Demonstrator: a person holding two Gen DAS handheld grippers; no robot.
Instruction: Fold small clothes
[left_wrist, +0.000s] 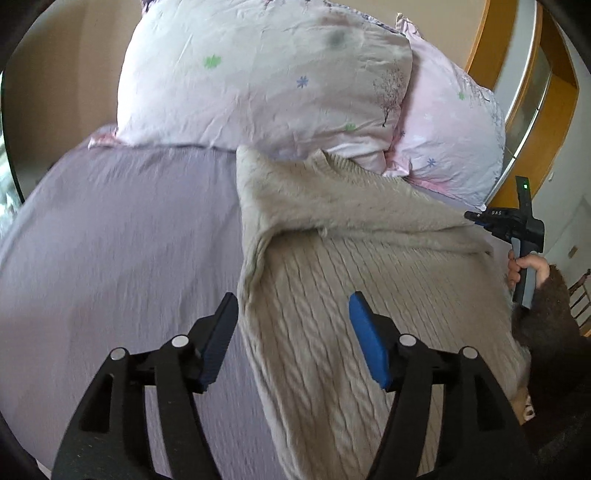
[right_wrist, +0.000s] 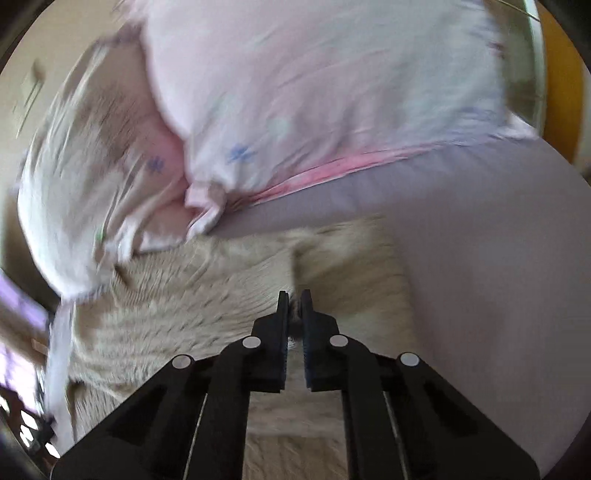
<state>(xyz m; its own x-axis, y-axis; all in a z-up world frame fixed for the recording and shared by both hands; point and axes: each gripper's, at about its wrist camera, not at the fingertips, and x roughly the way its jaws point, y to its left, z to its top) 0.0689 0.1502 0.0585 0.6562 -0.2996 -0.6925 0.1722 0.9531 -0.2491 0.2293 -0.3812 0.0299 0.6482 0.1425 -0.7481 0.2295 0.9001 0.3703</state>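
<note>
A beige cable-knit sweater lies on a lilac bed sheet, its upper part folded across itself. My left gripper is open and empty, hovering over the sweater's left edge. My right gripper is shut on a fold of the sweater and holds it slightly raised; the right wrist view is motion-blurred. The right gripper also shows in the left wrist view, at the sweater's far right edge, held by a hand.
Two pink patterned pillows sit at the head of the bed, touching the sweater's top edge. A wooden door frame stands at the back right. Bare sheet lies left of the sweater.
</note>
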